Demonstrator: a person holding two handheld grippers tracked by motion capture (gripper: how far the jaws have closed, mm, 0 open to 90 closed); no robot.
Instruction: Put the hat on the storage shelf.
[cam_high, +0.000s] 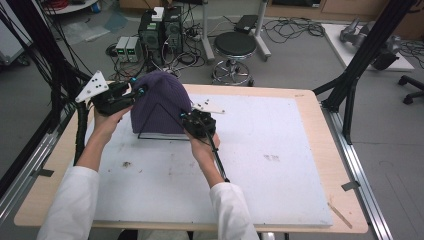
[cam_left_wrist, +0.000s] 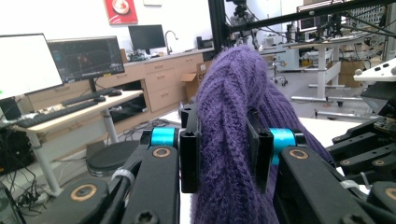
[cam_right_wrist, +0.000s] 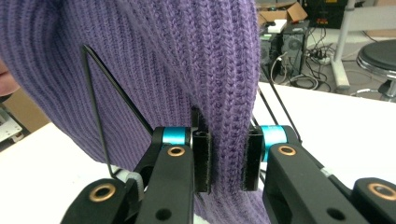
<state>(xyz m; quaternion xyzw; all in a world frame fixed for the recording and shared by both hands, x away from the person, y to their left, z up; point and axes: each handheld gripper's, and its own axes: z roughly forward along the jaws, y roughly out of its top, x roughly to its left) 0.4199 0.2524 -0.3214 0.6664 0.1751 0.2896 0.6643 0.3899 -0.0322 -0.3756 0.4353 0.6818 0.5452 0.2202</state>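
Both claws clamped on the purple knit beanie (cam_high: 159, 102): left claw (cam_high: 134, 93) pinches a fold at its left side, right claw (cam_high: 189, 119) grips the knit at the lower right edge. The hat sits draped over a black wire stand (cam_high: 152, 127) near the back-left of the table (cam_high: 280, 165), its hem close to the surface. Looks like the fitting-onto-the-stand step, nearly seated. Next move probably calls for an even downward tug on both sides, then releasing without dragging the stand or tipping it.
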